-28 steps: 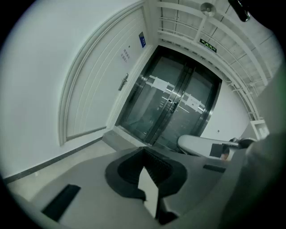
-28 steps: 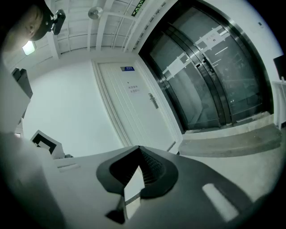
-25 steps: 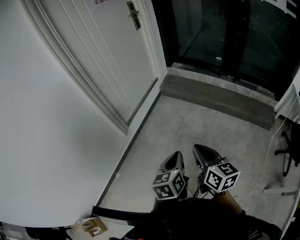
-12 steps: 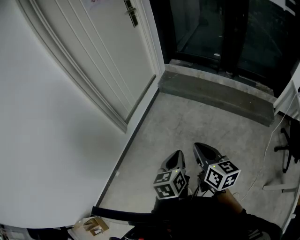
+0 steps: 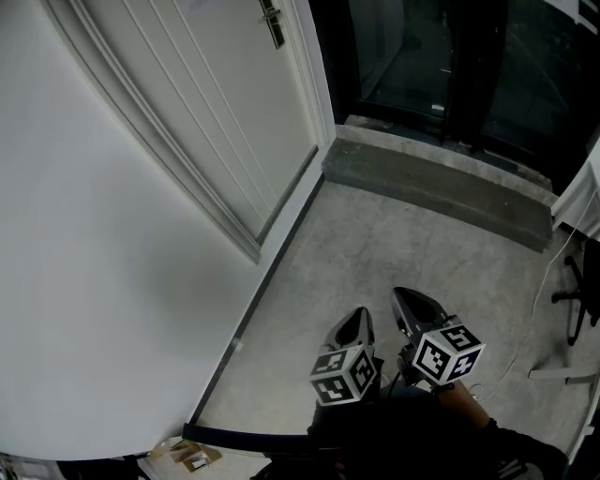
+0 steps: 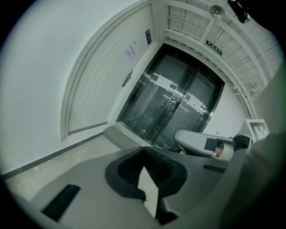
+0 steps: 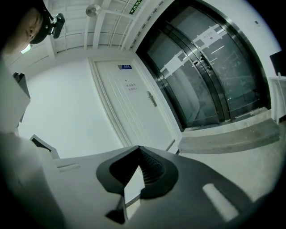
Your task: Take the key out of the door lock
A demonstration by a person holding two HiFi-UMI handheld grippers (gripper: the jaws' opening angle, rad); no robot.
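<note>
A white panelled door stands at the upper left of the head view, its dark lever handle and lock plate at the top edge. The same handle shows small in the left gripper view, and the handle in the right gripper view. No key can be made out at this distance. My left gripper and right gripper hang low side by side over the concrete floor, far from the door. Both are shut with nothing in them: left gripper, right gripper.
A raised concrete step runs before dark glass sliding doors. A white wall fills the left. A chair base and a thin cable lie at the right. Small cardboard pieces sit at the bottom left.
The head view has shifted slightly, so the door handle now sits nearer the top edge. Both grippers stay low, shut and almost still.
</note>
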